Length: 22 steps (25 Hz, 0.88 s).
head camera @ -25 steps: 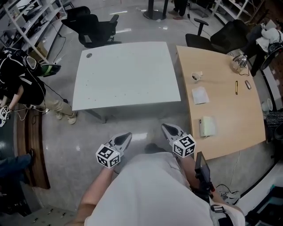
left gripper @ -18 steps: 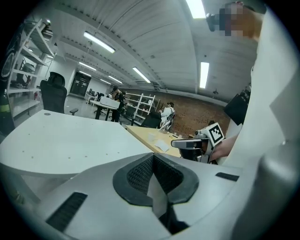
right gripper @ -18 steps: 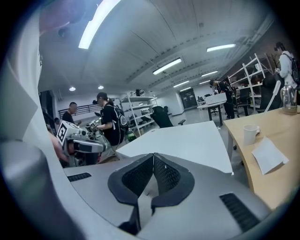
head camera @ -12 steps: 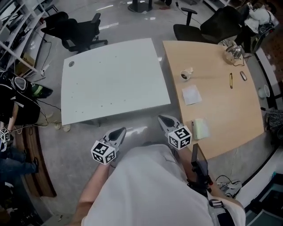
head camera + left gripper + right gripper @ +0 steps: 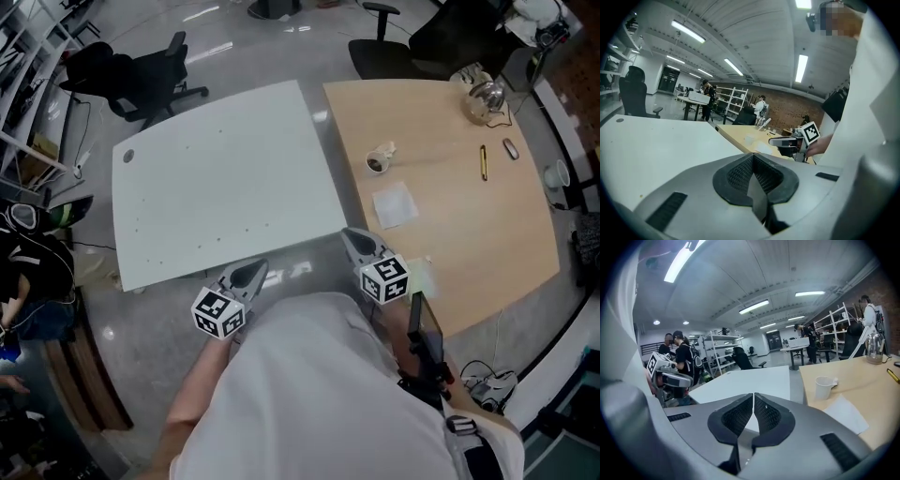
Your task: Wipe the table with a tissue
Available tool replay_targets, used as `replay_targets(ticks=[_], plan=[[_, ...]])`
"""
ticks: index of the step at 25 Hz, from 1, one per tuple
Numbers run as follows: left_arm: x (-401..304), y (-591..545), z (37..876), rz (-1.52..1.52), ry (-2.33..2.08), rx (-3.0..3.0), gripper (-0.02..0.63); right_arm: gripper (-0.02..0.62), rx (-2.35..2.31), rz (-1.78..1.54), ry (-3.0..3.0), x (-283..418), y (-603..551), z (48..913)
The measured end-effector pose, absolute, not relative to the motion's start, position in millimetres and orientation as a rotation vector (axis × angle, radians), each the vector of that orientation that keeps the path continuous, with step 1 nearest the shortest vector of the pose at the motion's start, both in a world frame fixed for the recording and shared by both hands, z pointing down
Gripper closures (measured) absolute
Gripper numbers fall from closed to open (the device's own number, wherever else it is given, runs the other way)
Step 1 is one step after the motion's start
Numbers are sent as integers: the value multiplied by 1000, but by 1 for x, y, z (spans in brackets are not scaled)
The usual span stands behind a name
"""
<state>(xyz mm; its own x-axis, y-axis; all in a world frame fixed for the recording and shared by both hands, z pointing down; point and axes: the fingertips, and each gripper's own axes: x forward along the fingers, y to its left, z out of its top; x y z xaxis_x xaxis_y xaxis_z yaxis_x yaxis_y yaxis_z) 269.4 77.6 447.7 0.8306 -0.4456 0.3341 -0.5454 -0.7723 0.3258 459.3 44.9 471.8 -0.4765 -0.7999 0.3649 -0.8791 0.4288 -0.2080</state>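
A flat white tissue [image 5: 395, 204] lies on the wooden table [image 5: 469, 234], near a white cup [image 5: 378, 161]. My right gripper [image 5: 352, 236] is shut and empty, and hangs over the floor gap just short of the wooden table's near-left edge. My left gripper [image 5: 255, 269] is also shut on nothing, in front of the white table [image 5: 216, 187]. In the right gripper view the jaws [image 5: 753, 395] meet, with the tissue [image 5: 846, 413] and cup [image 5: 824, 386] ahead to the right. In the left gripper view the pads [image 5: 752, 157] touch, and the white table [image 5: 656, 145] lies ahead.
A pale tissue pack [image 5: 424, 274] shows beside the right gripper's marker cube. A pen [image 5: 483, 161] and a glass pot [image 5: 478, 94] lie further back on the wooden table. Office chairs [image 5: 141, 61] stand beyond the white table. A person [image 5: 28, 272] sits at the left edge.
Both grippers have moved forward toward the tables, and the tables now sit nearer and further left in the head view. Both jaws have stayed shut.
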Motion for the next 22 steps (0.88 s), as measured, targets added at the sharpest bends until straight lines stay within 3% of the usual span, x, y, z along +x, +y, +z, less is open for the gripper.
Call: replay_targets(ticks=[11, 22], plan=[[303, 52, 447, 396, -601, 2629, 600, 578, 1681, 545, -2400, 535, 17, 471], [293, 43, 452, 411, -563, 2607, 600, 580, 1970, 522, -2237, 598, -4, 467]])
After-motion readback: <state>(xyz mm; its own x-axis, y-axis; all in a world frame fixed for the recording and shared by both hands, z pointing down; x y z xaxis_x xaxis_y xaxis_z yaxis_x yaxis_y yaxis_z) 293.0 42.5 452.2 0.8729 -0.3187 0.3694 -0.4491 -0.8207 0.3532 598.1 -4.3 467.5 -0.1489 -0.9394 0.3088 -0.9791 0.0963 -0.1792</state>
